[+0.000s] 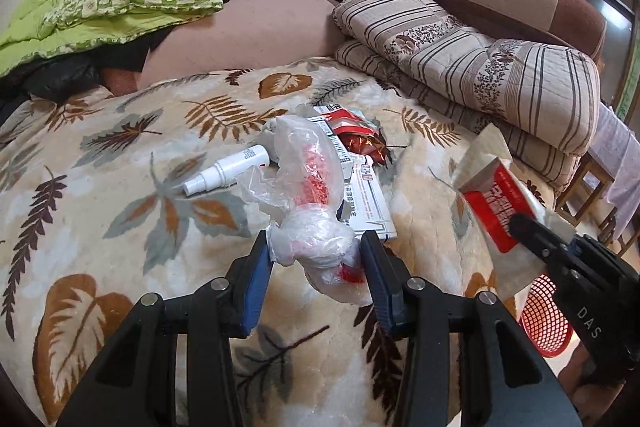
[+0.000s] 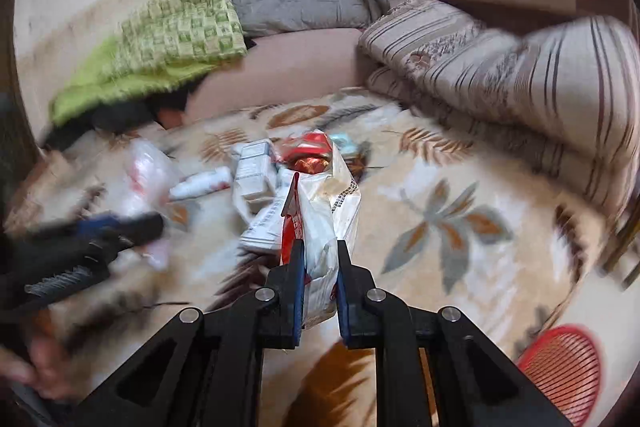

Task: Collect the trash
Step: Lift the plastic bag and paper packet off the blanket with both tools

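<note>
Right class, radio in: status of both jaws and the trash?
Left gripper shut on crumpled clear plastic bag. Right gripper shut on red-and-white wrapper. Red mesh basket nearby, path unobstructed.

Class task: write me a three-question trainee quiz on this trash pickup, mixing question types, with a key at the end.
1. True or false: the left claw is closed on a crumpled clear plastic bag.
2. Multiple choice: the right claw grips
A. the white spray bottle
B. the red and white wrapper
C. a glass jar
3. Fill in: the round mesh basket near the right claw is coloured ____.

Key: 1 true. 2 B; the spray bottle lies loose on the leaf-patterned blanket. 3 red.
</note>
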Available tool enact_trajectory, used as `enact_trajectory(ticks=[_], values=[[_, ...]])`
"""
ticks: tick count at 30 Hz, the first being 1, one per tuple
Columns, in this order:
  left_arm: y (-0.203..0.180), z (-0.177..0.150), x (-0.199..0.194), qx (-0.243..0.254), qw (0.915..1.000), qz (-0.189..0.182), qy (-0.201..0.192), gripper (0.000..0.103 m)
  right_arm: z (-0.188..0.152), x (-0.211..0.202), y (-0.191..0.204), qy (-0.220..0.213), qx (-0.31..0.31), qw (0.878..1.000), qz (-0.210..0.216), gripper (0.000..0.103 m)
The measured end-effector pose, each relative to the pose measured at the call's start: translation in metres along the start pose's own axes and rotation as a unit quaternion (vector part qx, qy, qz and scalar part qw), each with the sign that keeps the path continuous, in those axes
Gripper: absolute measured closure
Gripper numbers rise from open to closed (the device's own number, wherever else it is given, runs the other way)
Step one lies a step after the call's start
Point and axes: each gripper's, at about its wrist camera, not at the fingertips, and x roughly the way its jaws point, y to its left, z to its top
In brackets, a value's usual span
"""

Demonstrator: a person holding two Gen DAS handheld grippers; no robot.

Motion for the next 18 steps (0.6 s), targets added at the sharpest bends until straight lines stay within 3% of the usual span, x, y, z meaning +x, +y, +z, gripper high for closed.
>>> enact_trajectory(ticks=[2, 8, 18], values=[[-0.004, -0.002, 0.003, 0.01, 0.9999, 0.009, 0.002, 0.059, 0.0, -0.002, -0.002, -0.006, -0.007, 1.0, -0.014, 0.089], [-0.007, -0.005, 0.004, 0.029, 0.9989, 0.037, -0.003, 0.059, 0.0, 0.008, -0.009, 0.016, 0.021, 1.0, 0.002, 0.089], [-0.014, -0.005, 0.001, 0.042, 0.9982, 0.04, -0.013, 0.059, 0.002, -0.006, -0.008, 0.019, 0.024, 0.999, -0.011, 0.089]])
